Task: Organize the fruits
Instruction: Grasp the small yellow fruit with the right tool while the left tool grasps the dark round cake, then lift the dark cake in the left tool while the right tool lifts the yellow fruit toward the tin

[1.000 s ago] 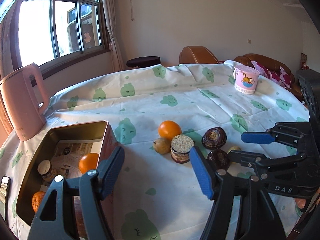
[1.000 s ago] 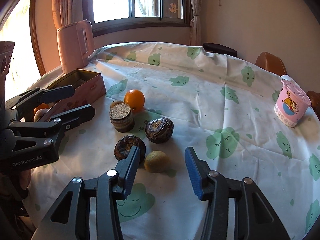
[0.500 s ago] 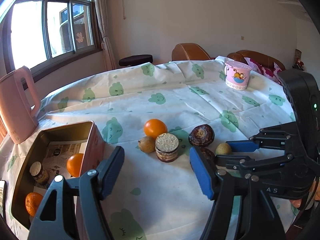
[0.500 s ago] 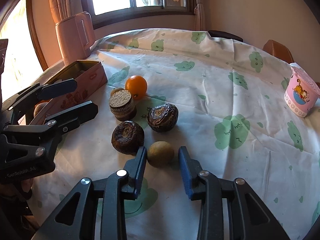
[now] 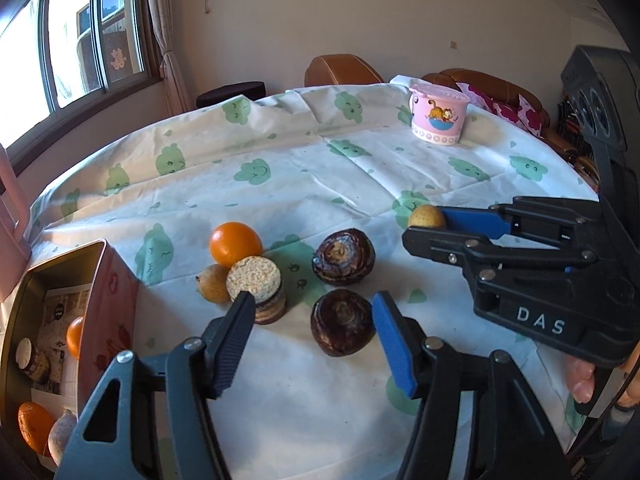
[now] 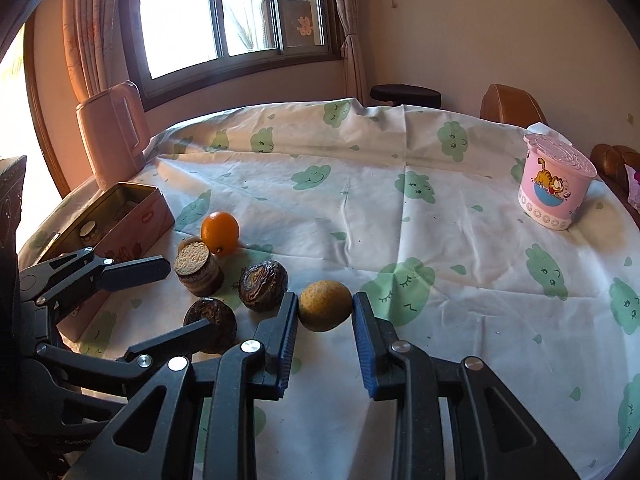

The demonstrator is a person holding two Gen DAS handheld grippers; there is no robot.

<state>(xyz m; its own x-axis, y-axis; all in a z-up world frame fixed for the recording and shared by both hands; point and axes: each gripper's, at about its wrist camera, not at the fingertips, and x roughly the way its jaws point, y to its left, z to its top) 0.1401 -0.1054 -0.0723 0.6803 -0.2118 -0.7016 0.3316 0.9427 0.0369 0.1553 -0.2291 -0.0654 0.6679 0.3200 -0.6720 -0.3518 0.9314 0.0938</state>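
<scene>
My right gripper [image 6: 325, 310] is shut on a small yellow-brown fruit [image 6: 325, 310], held just above the tablecloth; the fruit also shows in the left wrist view [image 5: 426, 217]. My left gripper [image 5: 314, 322] is open, its fingers on either side of a dark brown round fruit [image 5: 342, 327]. A second dark fruit [image 5: 343, 256], an orange [image 5: 235, 243], a small yellow-brown fruit [image 5: 213, 283] and a round biscuit-topped stack [image 5: 259, 288] lie close by. A pink tin box [image 5: 60, 332] at the left holds oranges and other items.
A pink lidded cup [image 6: 554, 184] stands at the far right of the table. A pink kettle [image 6: 114, 132] stands behind the tin. Brown chairs [image 5: 342, 70] and a dark stool [image 6: 405, 96] ring the round table. The green-printed tablecloth [image 6: 400, 208] covers it.
My right gripper closed on the yellow-brown fruit and lifted it slightly. My left gripper moved right and forward, from beside the tin to around the near dark fruit.
</scene>
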